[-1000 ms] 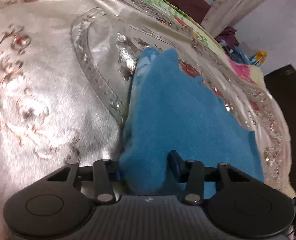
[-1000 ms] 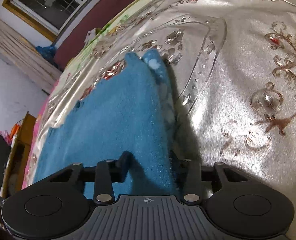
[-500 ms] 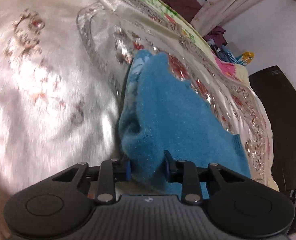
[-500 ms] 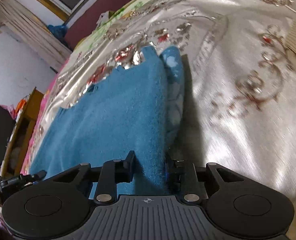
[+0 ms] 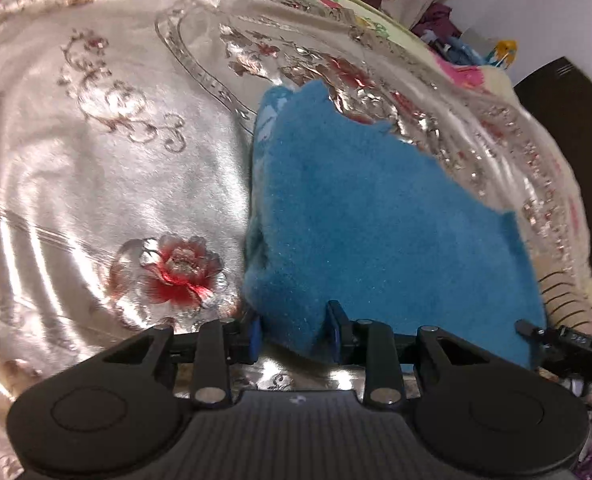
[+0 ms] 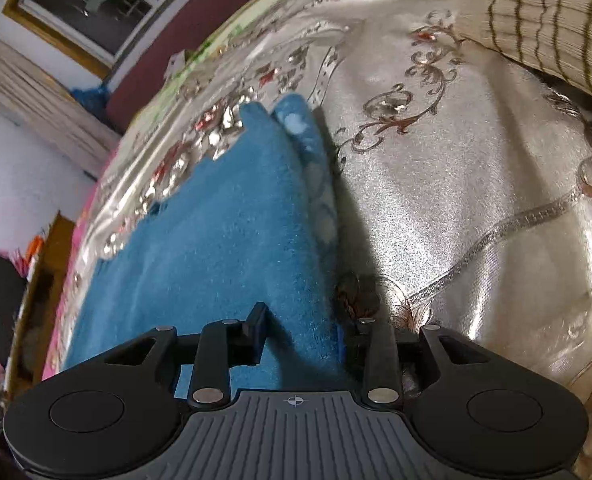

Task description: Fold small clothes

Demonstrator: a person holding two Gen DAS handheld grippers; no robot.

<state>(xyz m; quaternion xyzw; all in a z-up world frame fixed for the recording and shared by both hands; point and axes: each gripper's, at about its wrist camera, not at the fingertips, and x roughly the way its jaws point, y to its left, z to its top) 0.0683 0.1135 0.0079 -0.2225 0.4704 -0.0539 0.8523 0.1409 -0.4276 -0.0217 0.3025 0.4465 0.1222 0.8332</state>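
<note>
A blue fleece garment (image 5: 376,208) lies folded on the silver flowered bedspread (image 5: 95,180); a lower layer with pale spots shows along its edge (image 6: 316,176). My left gripper (image 5: 293,332) pinches the garment's near left corner, the cloth bunched between its pads while the jaws are opening slightly. My right gripper (image 6: 302,332) holds the near right edge of the same garment (image 6: 223,232), cloth filling the gap between its fingers, and its jaws are opening too. The right gripper's tip also shows in the left wrist view, at the garment's far corner (image 5: 556,336).
A beige knit piece with dark stripes (image 6: 544,20) lies on the bedspread (image 6: 456,200) to the right. A window (image 6: 91,4), a wooden cabinet (image 6: 43,280) and a dark door (image 5: 576,112) stand beyond the bed's edges.
Both grippers have carried the garment's near edge sideways across the bedspread. A red embroidered flower has come into the left wrist view and the striped knit piece into the right.
</note>
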